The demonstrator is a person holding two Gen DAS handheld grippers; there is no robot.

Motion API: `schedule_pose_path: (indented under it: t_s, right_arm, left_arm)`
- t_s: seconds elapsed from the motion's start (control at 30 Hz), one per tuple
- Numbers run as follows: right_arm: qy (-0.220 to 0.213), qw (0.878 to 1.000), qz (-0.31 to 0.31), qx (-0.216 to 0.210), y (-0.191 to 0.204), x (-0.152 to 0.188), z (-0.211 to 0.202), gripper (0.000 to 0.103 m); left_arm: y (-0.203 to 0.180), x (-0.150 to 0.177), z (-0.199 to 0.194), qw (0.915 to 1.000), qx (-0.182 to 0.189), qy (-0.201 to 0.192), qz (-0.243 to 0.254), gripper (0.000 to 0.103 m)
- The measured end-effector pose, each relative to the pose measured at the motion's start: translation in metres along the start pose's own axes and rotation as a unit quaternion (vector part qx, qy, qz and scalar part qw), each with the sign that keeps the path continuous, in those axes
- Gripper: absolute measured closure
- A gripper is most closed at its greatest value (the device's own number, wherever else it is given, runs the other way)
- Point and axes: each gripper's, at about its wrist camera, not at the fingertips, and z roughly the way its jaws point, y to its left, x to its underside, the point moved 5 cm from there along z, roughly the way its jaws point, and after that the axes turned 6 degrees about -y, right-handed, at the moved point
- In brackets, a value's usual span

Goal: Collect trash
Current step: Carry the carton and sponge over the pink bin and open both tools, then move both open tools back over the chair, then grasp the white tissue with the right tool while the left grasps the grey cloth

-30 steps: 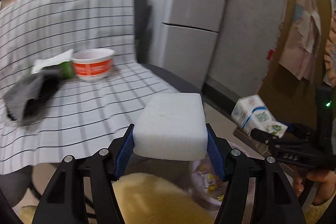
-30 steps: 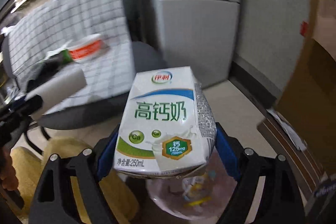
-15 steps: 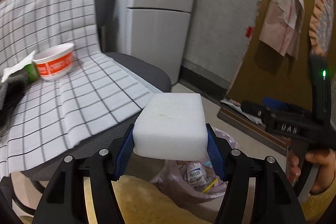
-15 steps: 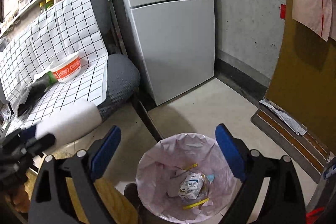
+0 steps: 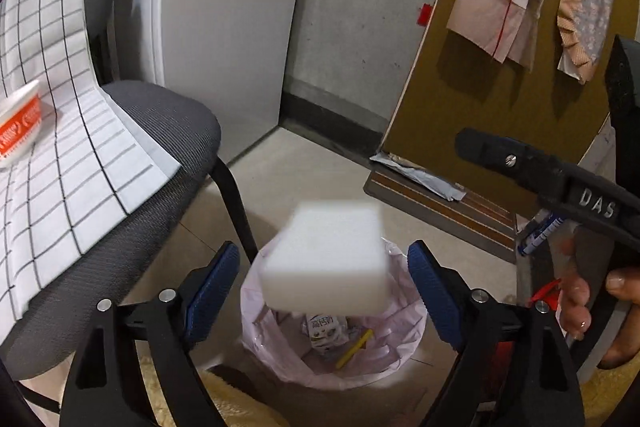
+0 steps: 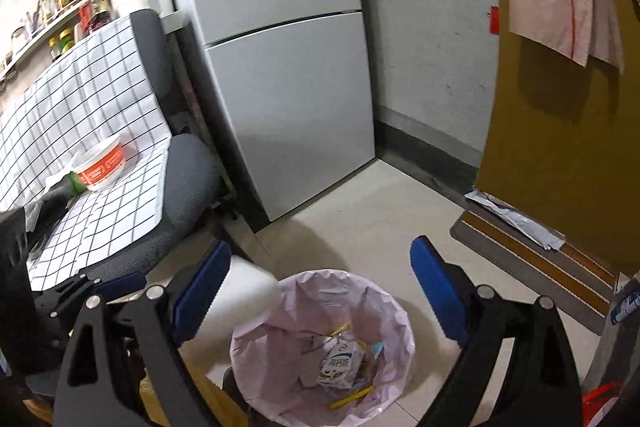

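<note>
**Foam block dropped over bin**

On a pale tiled floor [image 6: 360, 219] beside a grey fridge [image 6: 280, 75], the pink-lined bin [image 6: 384, 307] at lower centre held a milk carton [image 6: 340, 371]. The left gripper [image 5: 324, 291], jaws just opened, had freed the foam block [image 5: 328, 259]; the right gripper [image 6: 320, 295] gaped empty.

Trash bin [image 6: 280, 383] on the floor, foam block [image 5: 326, 259] just above the trash bin's rim, milk carton [image 6: 340, 367] inside the trash bin, chair [image 6: 176, 195] left of the trash bin, bowl [image 6: 100, 167] on the chair, fridge [image 6: 288, 87] behind the trash bin.
</note>
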Motion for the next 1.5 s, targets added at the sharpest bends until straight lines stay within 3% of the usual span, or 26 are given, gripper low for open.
schedule_pose_path:
  t_s: [0.2, 0.37, 0.6, 0.87, 1.07, 1.27, 1.4, 1.5]
  right_arm:
    - [0.006, 1.0, 0.005, -0.006, 0.002, 0.002, 0.004, 0.014]
    - [0.014, 1.0, -0.011, -0.025, 0.026, 0.005, 0.008, 0.014]
    - [0.025, 0.997, -0.043, -0.065, 0.077, 0.008, 0.011, 0.014]
    - [0.048, 0.987, -0.095, -0.122, 0.154, 0.02, 0.017, 0.014]
    - [0.061, 0.971, -0.137, -0.188, 0.23, 0.019, 0.024, 0.014]
    - [0.059, 0.945, -0.193, -0.257, 0.324, 0.013, 0.03, 0.014]
    - [0.054, 0.929, -0.224, -0.289, 0.381, 0.011, 0.039, 0.014]
    - [0.051, 0.922, -0.236, -0.303, 0.417, 0.004, 0.053, 0.015]
  left_arm:
    - [0.016, 0.004, -0.012, 0.9997, -0.024, -0.002, -0.006, 0.017]
    - [0.053, 0.013, -0.046, 0.9954, -0.09, -0.018, -0.029, 0.017]
    - [0.103, 0.034, -0.093, 0.9837, -0.159, -0.033, -0.078, 0.017]
    - [0.16, 0.048, -0.152, 0.962, -0.226, -0.068, -0.138, 0.017]
    - [0.212, 0.06, -0.204, 0.9336, -0.293, -0.092, -0.185, 0.017]
    - [0.269, 0.073, -0.273, 0.8877, -0.386, -0.112, -0.224, 0.017]
    - [0.303, 0.087, -0.307, 0.8629, -0.421, -0.117, -0.254, 0.017]
    - [0.324, 0.092, -0.322, 0.8522, -0.432, -0.118, -0.271, 0.017]
